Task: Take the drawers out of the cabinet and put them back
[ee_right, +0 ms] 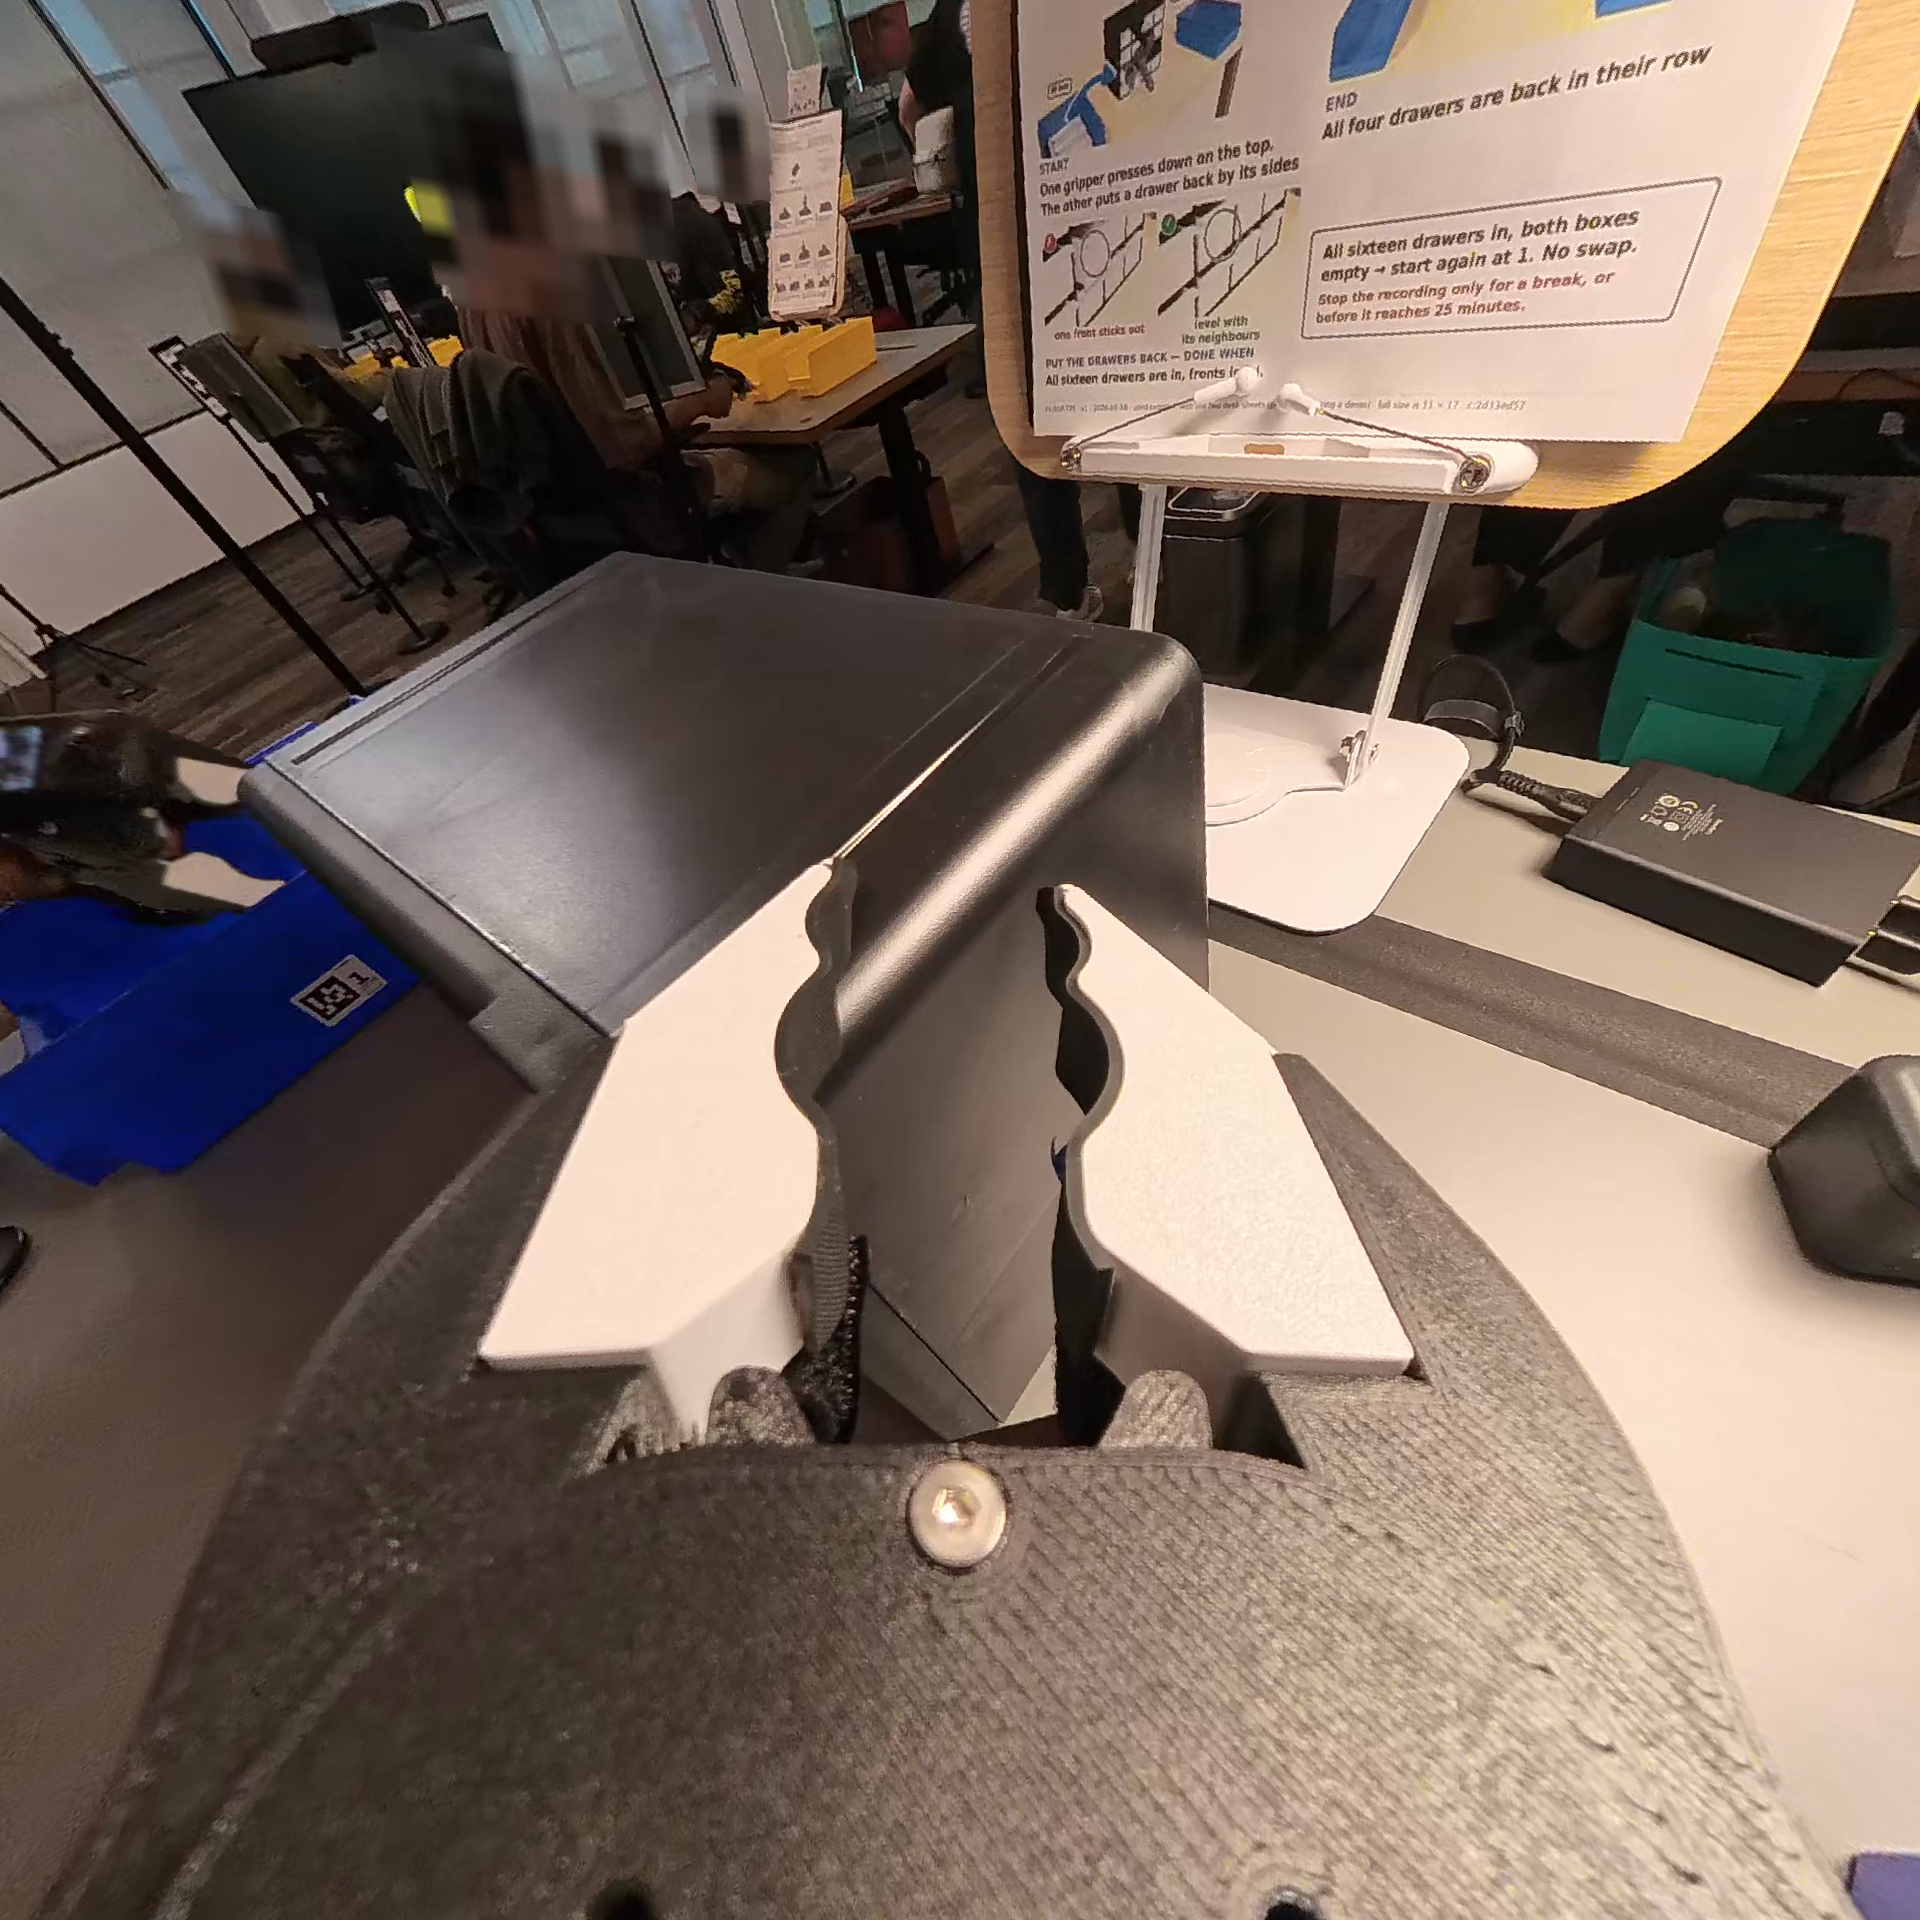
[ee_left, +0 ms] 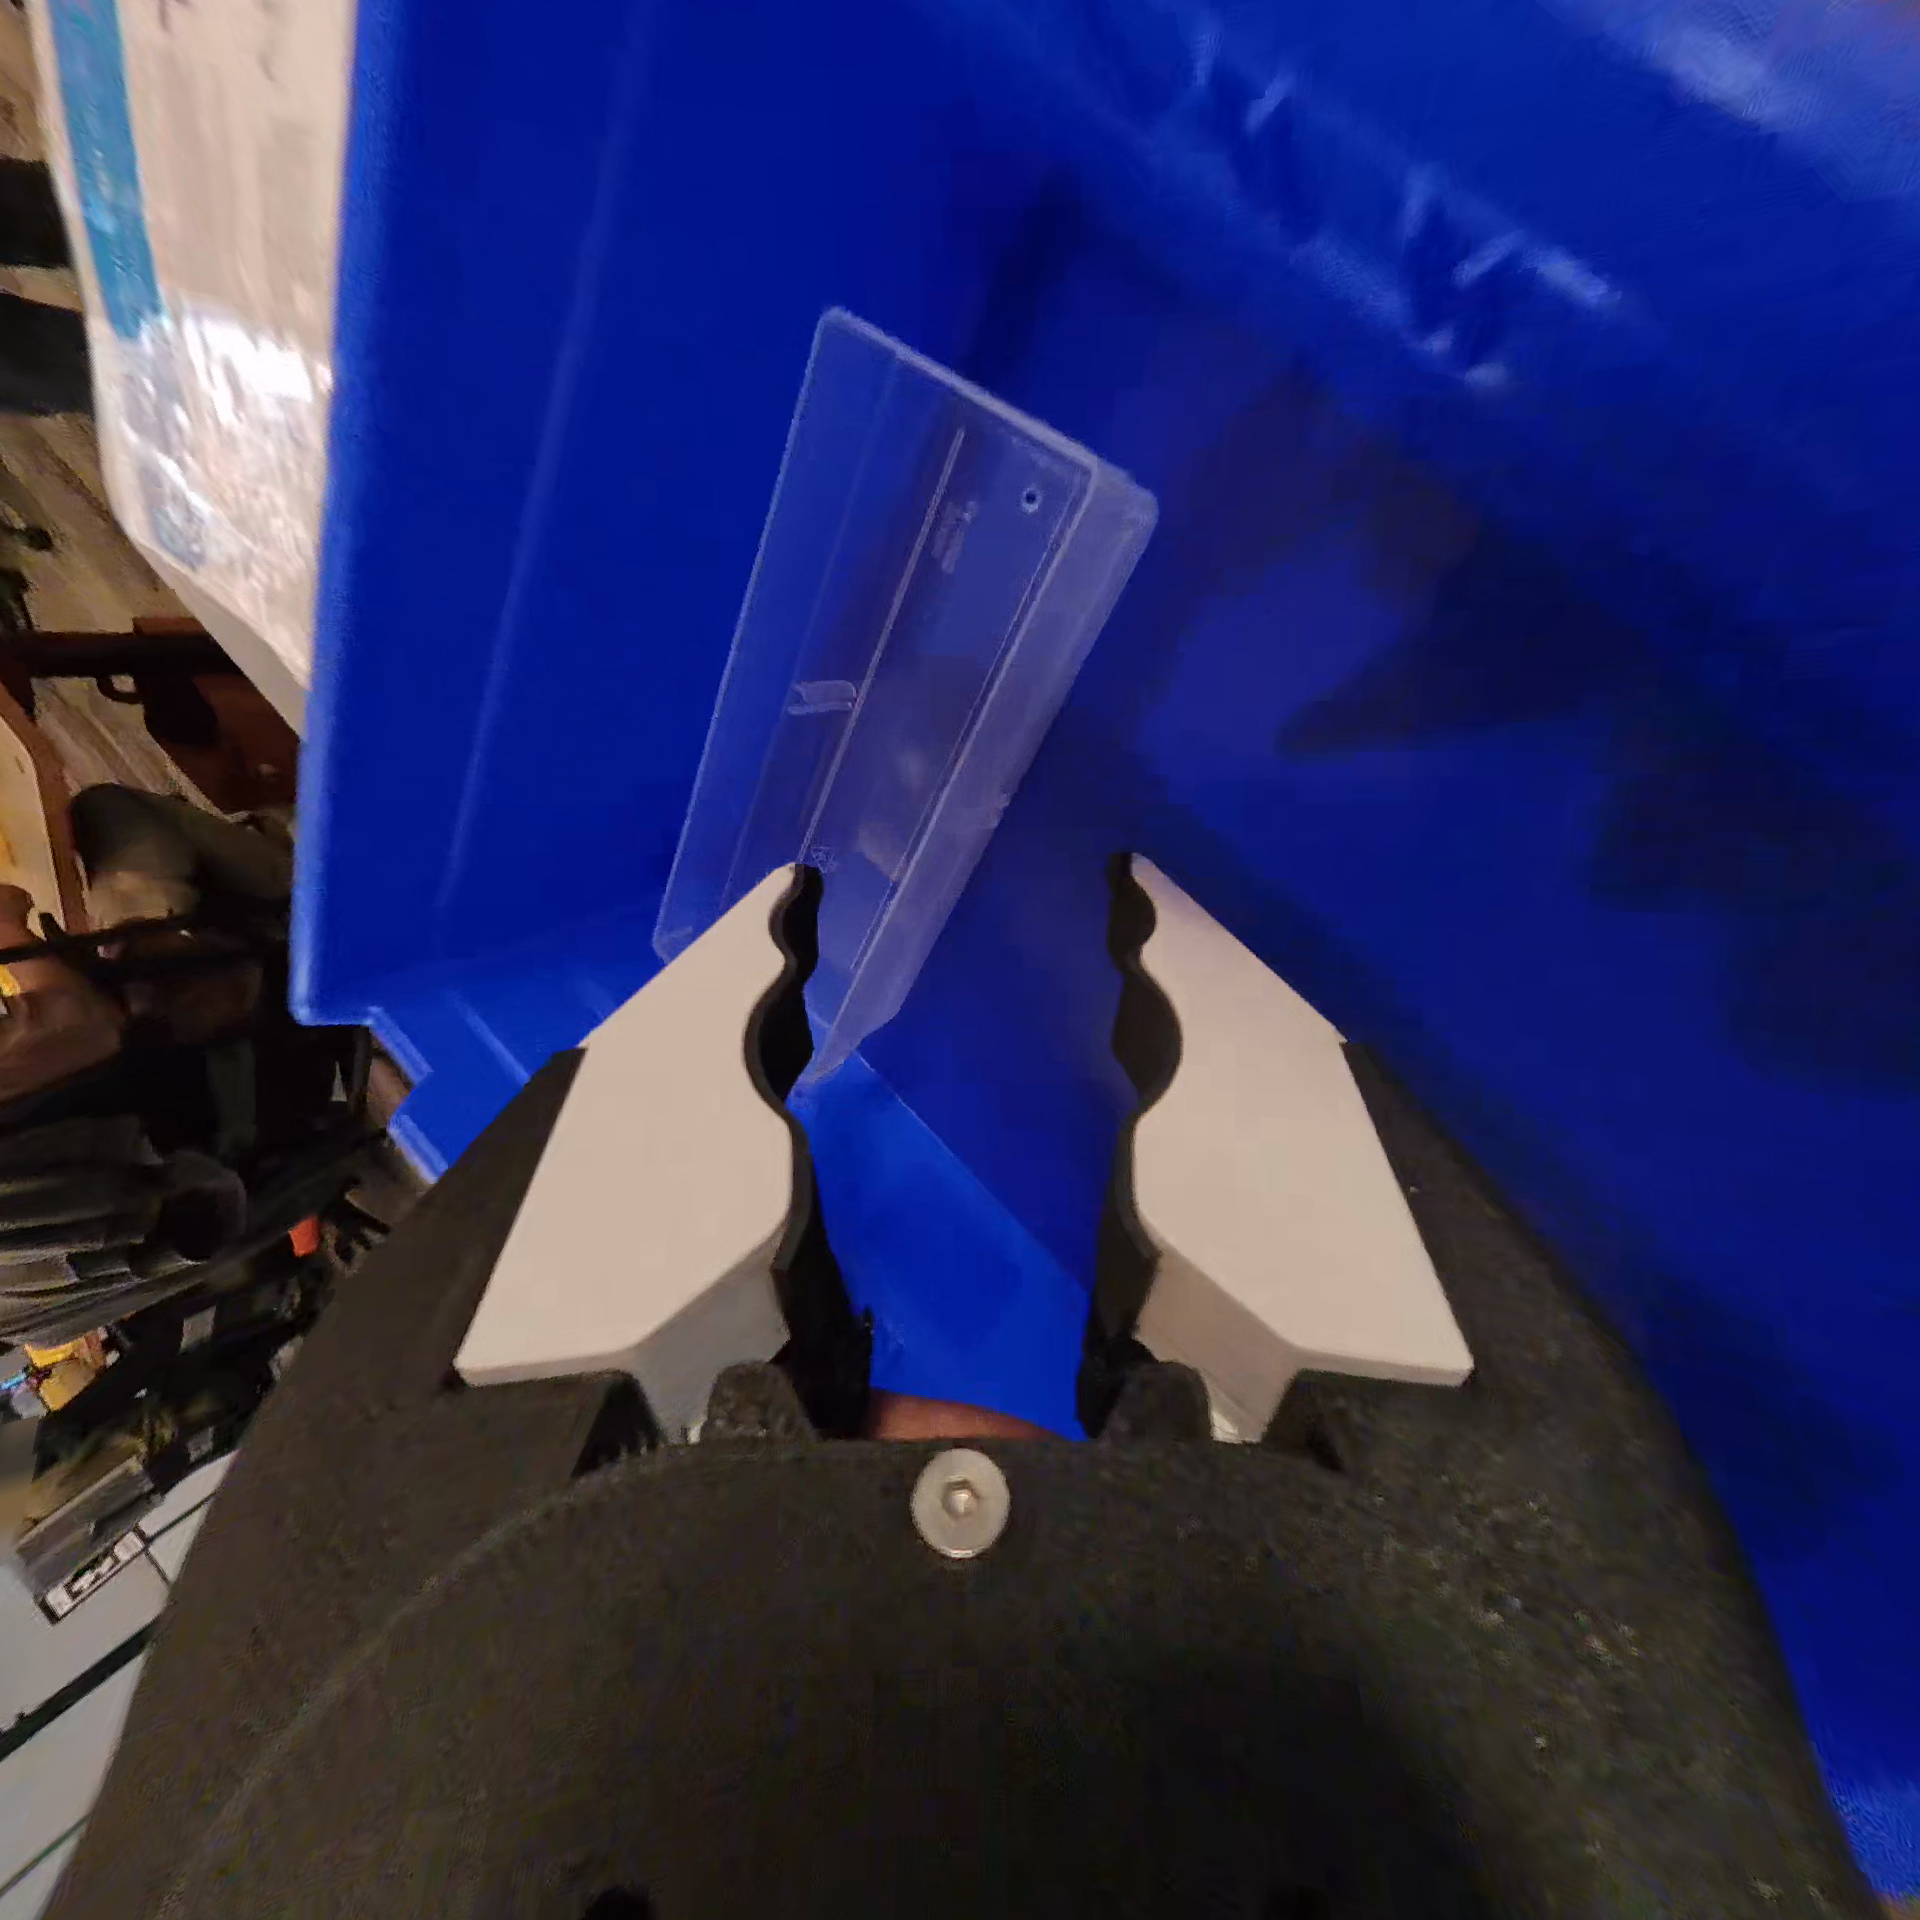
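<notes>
Inside the blue bin (ee_left: 623,520) the left gripper (ee_left: 966,883) is spread, a clear drawer (ee_left: 914,644) loose against one finger, while only the other view shows the right gripper (ee_right: 945,894) spread over the black cabinet's (ee_right: 675,748) top edge.

The blue bin (ee_left: 1351,416) runs off the top and right edges of the left wrist view, smeared with motion blur up there. The clear drawer's (ee_left: 914,644) lower end sits behind a fingertip (ee_left: 727,956). In the right wrist view, the cabinet's (ee_right: 675,748) front is hidden, and the hand-held gripper (ee_right: 114,821) at far left is cut off.
</notes>
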{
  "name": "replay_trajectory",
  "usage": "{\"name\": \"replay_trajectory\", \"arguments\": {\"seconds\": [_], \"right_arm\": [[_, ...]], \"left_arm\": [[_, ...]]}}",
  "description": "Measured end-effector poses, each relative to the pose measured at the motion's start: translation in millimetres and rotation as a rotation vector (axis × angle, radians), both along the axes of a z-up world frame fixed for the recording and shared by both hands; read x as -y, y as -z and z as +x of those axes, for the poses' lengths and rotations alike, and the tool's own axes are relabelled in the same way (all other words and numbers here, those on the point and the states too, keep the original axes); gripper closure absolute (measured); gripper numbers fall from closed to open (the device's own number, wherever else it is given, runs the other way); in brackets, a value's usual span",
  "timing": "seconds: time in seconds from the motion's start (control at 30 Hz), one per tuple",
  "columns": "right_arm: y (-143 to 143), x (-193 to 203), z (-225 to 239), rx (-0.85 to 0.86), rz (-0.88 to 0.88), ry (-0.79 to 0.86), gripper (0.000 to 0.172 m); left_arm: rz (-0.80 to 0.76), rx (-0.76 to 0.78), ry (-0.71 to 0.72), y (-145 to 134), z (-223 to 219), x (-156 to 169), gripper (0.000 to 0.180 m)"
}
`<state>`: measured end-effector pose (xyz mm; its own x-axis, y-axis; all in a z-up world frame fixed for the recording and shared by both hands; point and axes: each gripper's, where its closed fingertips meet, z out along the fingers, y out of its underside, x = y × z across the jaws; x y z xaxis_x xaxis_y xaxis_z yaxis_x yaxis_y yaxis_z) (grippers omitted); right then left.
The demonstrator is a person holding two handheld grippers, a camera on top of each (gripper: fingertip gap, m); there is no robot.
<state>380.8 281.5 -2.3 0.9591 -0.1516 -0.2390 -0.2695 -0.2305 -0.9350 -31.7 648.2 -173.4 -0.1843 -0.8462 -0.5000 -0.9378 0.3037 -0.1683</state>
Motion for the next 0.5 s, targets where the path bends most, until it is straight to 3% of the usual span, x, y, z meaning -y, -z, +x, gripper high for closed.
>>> {"name": "replay_trajectory", "arguments": {"seconds": [0.13,0.3,0.4,0.5], "right_arm": [[0,0,0,-0.004,0.003,-0.005,0.132],[0,-1,0,-0.005,0.005,-0.006,0.132],[0,0,0,-0.002,0.004,-0.005,0.132],[0,0,0,0.000,0.003,-0.001,0.131]], "left_arm": [[-0.001,-0.033,-0.026,24,1,-16,0.129],[-0.016,-0.077,-0.051,32,-4,-16,0.171],[-0.064,-0.074,-0.097,28,-9,-5,0.177],[-0.108,0.010,-0.167,2,-8,11,0.178]]}}
